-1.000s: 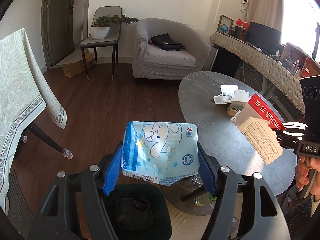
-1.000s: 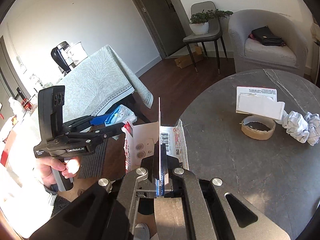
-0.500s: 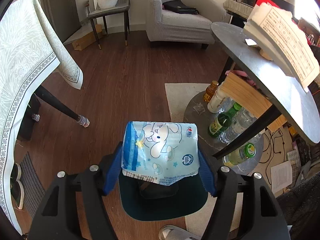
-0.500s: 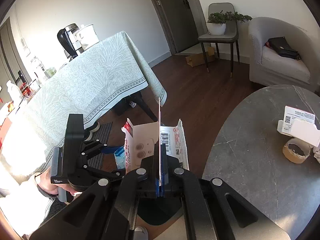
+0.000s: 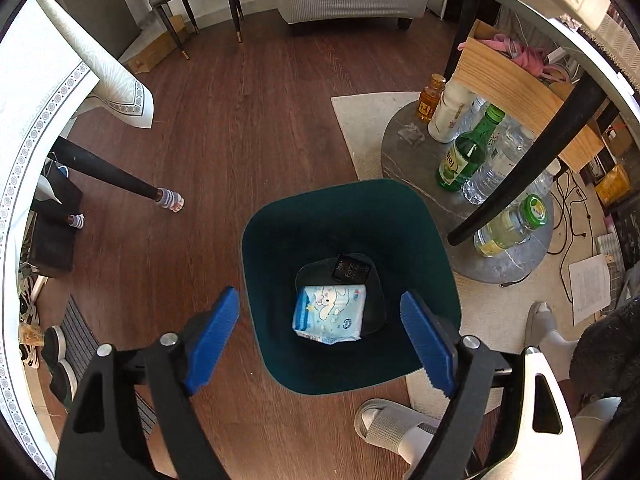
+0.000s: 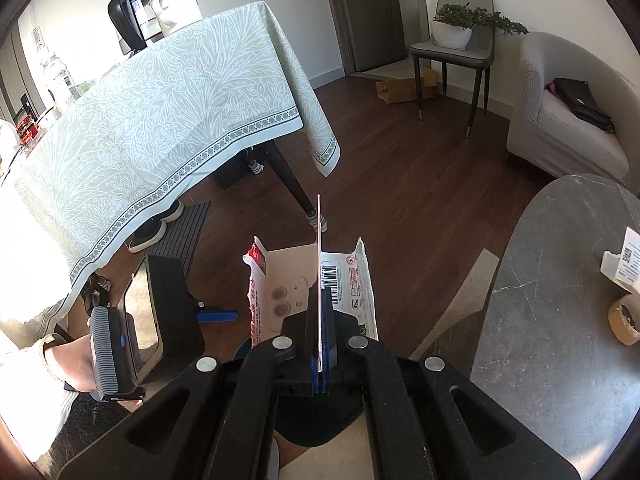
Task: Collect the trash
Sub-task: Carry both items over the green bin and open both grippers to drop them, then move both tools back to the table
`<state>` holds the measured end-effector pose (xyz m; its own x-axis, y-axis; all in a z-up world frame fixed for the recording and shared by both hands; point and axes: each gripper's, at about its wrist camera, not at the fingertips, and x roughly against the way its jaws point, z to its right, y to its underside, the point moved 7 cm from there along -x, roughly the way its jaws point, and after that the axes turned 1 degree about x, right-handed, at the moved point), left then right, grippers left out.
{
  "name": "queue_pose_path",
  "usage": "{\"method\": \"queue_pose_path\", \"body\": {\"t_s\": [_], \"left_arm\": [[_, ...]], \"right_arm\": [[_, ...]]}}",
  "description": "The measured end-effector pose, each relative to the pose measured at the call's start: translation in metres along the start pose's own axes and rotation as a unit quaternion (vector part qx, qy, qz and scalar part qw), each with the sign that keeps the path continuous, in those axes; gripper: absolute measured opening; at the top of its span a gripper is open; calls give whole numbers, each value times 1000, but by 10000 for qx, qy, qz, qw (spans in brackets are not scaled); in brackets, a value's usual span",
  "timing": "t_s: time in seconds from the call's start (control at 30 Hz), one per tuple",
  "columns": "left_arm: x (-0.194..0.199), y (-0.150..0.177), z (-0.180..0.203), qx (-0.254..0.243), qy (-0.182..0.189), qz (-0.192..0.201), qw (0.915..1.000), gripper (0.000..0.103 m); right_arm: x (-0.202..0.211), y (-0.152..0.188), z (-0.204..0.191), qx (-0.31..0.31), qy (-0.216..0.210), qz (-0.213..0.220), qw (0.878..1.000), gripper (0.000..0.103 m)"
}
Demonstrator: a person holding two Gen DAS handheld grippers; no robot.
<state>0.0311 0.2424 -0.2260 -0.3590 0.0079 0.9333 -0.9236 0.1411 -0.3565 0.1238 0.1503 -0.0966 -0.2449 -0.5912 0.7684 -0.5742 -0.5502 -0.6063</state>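
My left gripper is open and empty, held above a dark green trash bin on the wood floor. A light blue tissue pack with a cartoon print lies at the bottom of the bin beside a small black packet. My right gripper is shut on a torn white and red cardboard package, held upright near the edge of the grey round table. The left gripper's body shows at the lower left of the right wrist view.
Several bottles and a wooden box stand on a low round base under the table. A black table leg crosses beside the bin. A tape roll and white boxes lie on the table. A cloth-covered table is at the left.
My left gripper opened and let go of the tissue pack, which dropped into the bin. The left view tilted further down over the bin. The right gripper kept the cardboard and shifted slightly.
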Motion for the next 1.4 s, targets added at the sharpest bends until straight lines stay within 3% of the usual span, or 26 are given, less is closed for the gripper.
{"method": "queue_pose_path", "body": {"t_s": [0.1,0.2,0.37,0.43,0.73,1.07,1.13,1.2,1.23,1.4], "left_arm": [[8,2,-7,38,-8,107,9999,84],[20,0,-17,200,-37,297,9994,72],[52,-9,-42,693,-101,885,9936,64],[66,-15,-50,864,-58,1099,9902,53],[113,-36,-60,1182,98,1705,9782,33],[140,-51,-53,1223,206,1989,9721,29],[142,-55,-50,1221,211,2014,9716,29],[146,-58,-48,1218,208,2067,9706,29],[148,-59,-47,1219,218,2097,9699,29],[157,-65,-40,1191,190,2207,9679,29]], "right_arm": [[-11,2,-5,22,5,-114,9999,1],[-26,4,-12,62,14,-266,9996,1],[-50,12,-22,87,-45,-495,9987,1],[-62,21,-26,132,-50,-630,9979,1],[-120,73,-32,335,2,-1446,9889,1],[-150,116,-34,677,127,-2099,9753,1],[-153,122,-33,687,92,-2190,9733,7],[-153,124,-32,719,160,-2189,9730,37],[-152,125,-34,739,186,-2174,9731,44],[-141,123,-36,772,121,-2065,9753,48]]}}
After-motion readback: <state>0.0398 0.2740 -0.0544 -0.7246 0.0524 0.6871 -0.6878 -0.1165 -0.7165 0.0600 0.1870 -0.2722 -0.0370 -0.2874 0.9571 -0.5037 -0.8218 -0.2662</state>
